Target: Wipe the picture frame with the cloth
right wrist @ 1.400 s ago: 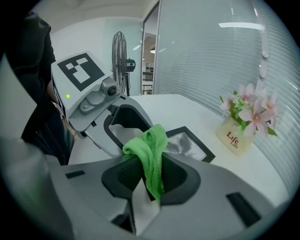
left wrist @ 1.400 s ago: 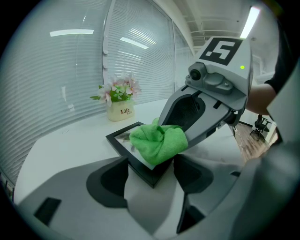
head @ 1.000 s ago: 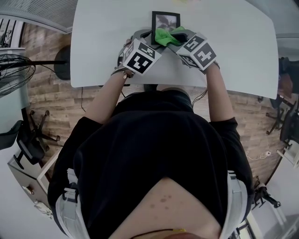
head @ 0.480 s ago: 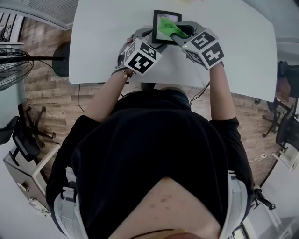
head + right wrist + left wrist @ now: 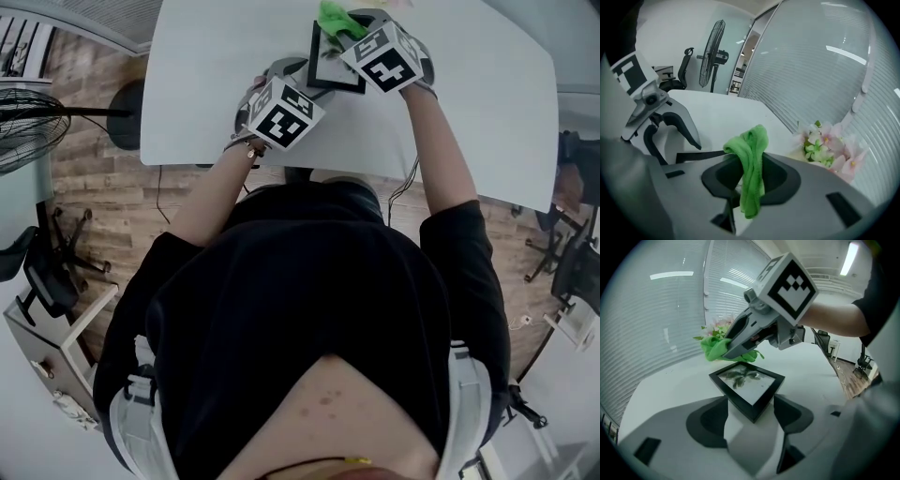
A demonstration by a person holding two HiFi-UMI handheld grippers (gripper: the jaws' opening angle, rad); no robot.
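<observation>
Where the left claw (image 5: 751, 404) sits on the white tabletop (image 5: 206, 84), its jaws stand wide and closed against the two sides of the near corner of the picture frame (image 5: 747, 383), which lies flat, glass up. Right of it, the right claw (image 5: 751, 180) is clamped on a bunched green cloth (image 5: 751, 159), reaching in over the frame's far corner; whether the cloth touches the frame or hangs just above it cannot be told. Farther right, just beyond the frame, stands a cluster of pink and white flowers (image 5: 825, 145).

Hazards, as judged:
- A hold on one corner only may let the frame pivot or skid under a sideways wipe.
- The cloth is pinched by a narrow fold and may drag out of the jaws.
- A low, steep claw may put hard tips on the glass instead of cloth.
- An overlong outward stroke may strike the flowers.
</observation>
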